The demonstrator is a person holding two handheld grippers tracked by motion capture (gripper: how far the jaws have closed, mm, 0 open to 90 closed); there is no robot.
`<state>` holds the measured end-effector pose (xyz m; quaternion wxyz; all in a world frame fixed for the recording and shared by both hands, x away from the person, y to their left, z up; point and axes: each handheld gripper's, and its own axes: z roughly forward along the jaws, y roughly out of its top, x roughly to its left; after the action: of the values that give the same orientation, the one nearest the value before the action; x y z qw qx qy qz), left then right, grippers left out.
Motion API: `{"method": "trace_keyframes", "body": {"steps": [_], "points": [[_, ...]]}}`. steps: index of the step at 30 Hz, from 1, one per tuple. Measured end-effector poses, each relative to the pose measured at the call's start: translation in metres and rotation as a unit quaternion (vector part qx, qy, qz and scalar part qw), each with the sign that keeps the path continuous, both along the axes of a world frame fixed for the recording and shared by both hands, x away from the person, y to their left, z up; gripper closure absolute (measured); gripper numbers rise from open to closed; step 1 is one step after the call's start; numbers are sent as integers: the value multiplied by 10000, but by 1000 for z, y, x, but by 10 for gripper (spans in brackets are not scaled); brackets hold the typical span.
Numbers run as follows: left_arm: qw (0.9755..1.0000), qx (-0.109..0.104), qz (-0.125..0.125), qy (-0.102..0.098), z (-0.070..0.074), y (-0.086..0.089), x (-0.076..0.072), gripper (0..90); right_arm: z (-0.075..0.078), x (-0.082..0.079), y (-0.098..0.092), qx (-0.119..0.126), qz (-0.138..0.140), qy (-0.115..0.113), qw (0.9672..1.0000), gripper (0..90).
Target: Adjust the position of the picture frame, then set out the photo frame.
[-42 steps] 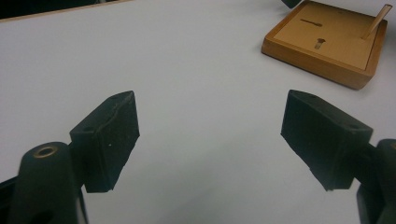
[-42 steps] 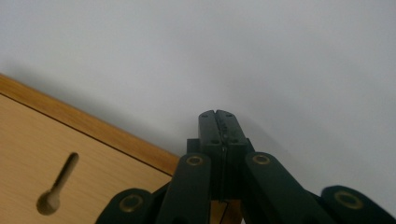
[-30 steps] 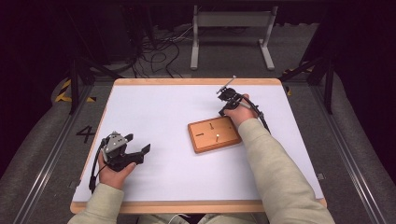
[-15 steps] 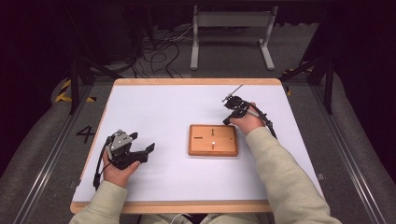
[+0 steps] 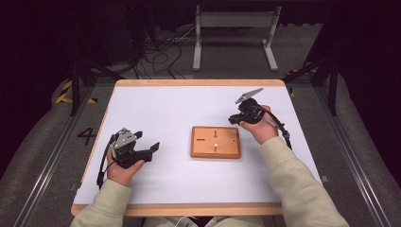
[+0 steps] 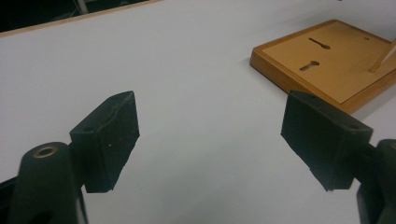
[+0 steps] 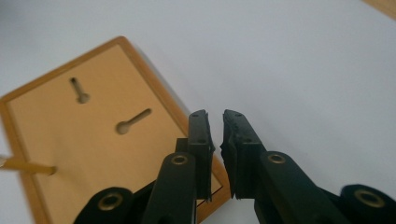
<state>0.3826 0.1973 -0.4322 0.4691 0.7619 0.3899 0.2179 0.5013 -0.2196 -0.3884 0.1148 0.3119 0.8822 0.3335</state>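
A flat wooden board (image 5: pixel 227 150) with two keyhole slots and a thin upright peg (image 5: pixel 215 145) lies near the table's middle. My right gripper (image 5: pixel 231 120) hovers just past the board's far right corner. Its jaws have just been opening and stand a narrow gap apart, with nothing between them (image 7: pixel 215 117). In the right gripper view the board (image 7: pixel 93 154) lies under and to the left of the jaws, with the peg (image 7: pixel 25 165) at the left edge. My left gripper (image 5: pixel 147 140) rests open at the table's left, pointing towards the board (image 6: pixel 327 65), well short of it.
The white tabletop (image 5: pixel 179 109) has a wooden rim. Beyond its far edge are a metal stand (image 5: pixel 234 28) and loose cables (image 5: pixel 156 47) on the floor. Dark rails run along both sides of the table.
The board, skewed a second ago, now sits square to the table edge. My right hand has drawn off to the right, away from it. The left hand has stayed put.
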Motion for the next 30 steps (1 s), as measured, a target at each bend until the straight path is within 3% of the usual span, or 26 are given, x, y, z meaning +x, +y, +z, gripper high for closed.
{"method": "trace_keyframes", "body": {"steps": [8,14,20,27,30], "points": [[9998,139,-163,-40,5,-7,1,191,20,-39,-27,630,36,-565,9964,635],[9993,143,-334,35,10,-10,0,187,22,-67,-44,896,-13,-893,9920,557],[9983,142,-549,103,16,-14,-2,184,18,-85,-56,1130,-50,-1042,9881,471],[9975,38,-654,277,22,-27,0,205,11,-97,-64,1199,-163,-1025,9874,442],[9970,30,-731,240,25,-32,1,237,10,-99,-65,1195,-158,-1011,9876,444]]}}
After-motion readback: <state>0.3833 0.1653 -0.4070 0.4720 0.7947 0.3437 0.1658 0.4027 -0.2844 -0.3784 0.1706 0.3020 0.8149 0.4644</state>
